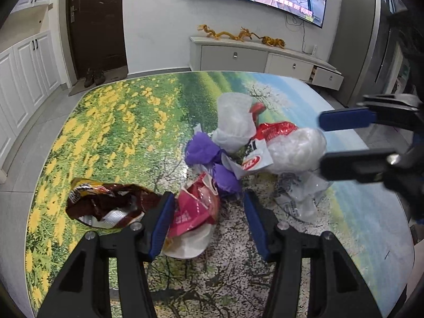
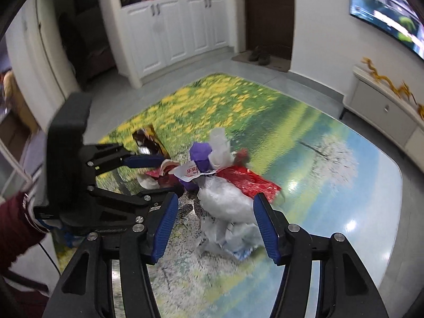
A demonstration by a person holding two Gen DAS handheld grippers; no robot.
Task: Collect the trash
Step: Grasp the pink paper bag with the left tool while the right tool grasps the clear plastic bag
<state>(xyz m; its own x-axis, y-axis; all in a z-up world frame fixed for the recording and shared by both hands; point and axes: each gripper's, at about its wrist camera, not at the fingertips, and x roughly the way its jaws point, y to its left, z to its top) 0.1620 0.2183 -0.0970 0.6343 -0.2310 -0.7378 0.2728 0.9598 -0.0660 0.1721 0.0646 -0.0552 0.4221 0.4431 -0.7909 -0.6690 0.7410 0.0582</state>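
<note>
Trash (image 1: 233, 159): crumpled wrappers and clear plastic heaped together; both grippers' jaws spread, grasping nothing.

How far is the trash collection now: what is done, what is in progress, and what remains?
Done: the wrappers lie gathered in one pile on the table. In progress: the left gripper is open around the pink wrapper; the right gripper is open around the clear plastic bag. Nothing is gripped yet. Left: the brown wrapper, purple wrapper and red wrapper. No bin is in view.
</note>
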